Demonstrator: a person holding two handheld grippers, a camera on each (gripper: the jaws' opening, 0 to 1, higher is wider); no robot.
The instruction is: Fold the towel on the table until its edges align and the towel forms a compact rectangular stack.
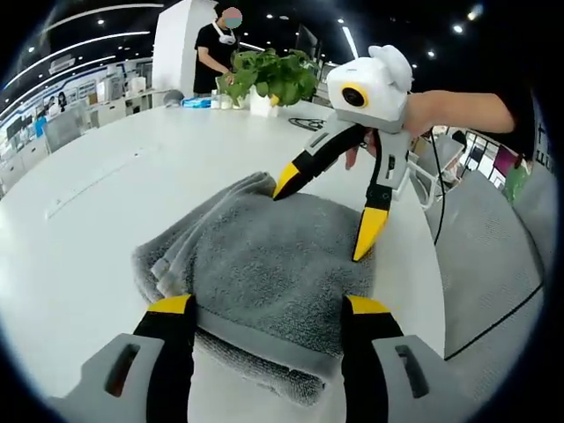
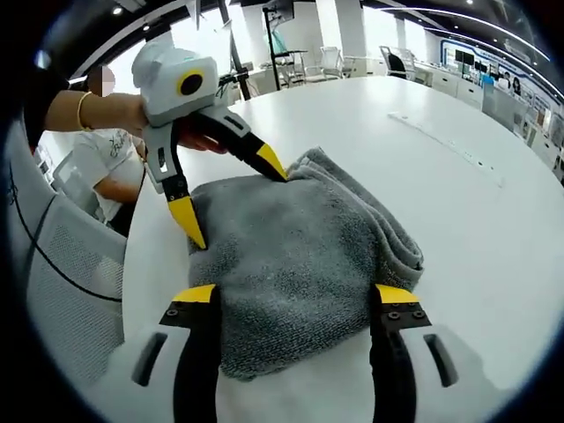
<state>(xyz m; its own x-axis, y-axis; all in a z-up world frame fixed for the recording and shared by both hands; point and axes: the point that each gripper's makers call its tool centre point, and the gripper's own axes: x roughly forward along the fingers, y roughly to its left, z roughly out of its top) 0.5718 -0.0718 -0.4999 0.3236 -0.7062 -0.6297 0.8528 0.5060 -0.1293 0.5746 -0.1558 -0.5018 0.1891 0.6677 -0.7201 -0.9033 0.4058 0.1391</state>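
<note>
Grey towel (image 1: 282, 264); white table (image 1: 106, 176); yellow-tipped tongs (image 2: 300, 304).

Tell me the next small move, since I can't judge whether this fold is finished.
Probably tidy, not refold: the gray towel already lies folded on the white table, but layer edges bunch unevenly along one side. Both the left gripper and right gripper are open, so nudging those edges flush seems right.
</note>
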